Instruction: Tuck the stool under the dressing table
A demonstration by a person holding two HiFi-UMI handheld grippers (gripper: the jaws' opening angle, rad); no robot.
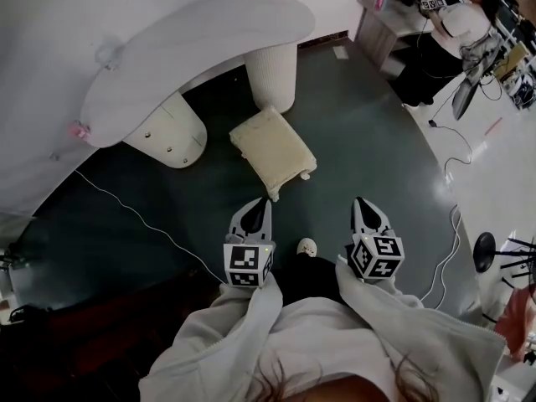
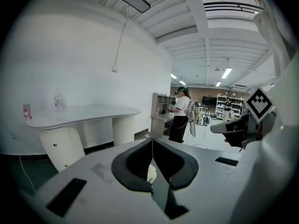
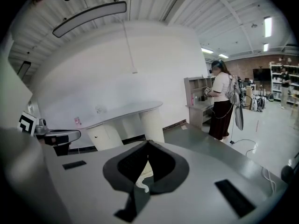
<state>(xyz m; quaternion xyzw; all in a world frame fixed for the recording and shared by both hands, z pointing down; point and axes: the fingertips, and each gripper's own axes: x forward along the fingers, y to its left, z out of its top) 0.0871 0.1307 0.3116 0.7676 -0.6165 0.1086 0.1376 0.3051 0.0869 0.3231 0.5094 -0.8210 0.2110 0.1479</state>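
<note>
The cream cushioned stool (image 1: 272, 149) stands on the dark floor in front of the white curved dressing table (image 1: 193, 57), outside its leg space. My left gripper (image 1: 265, 202) is shut and empty, its tip just short of the stool's near corner. My right gripper (image 1: 360, 202) is also shut and empty, over bare floor to the stool's right. In the left gripper view, the shut gripper (image 2: 152, 142) shows a sliver of stool (image 2: 151, 173) below its tip, with the table (image 2: 84, 113) beyond. The right gripper view shows its shut gripper (image 3: 148, 143), the stool (image 3: 144, 174) and the table (image 3: 126, 112).
The table rests on a round ribbed leg (image 1: 272, 74) and a drawer pedestal (image 1: 167, 132). A pink item (image 1: 79, 130) and a clear bottle (image 1: 107, 53) sit on top. A white cable (image 1: 142, 216) crosses the floor. A person (image 1: 444, 40) stands at a shelf unit (image 1: 381, 23) far right.
</note>
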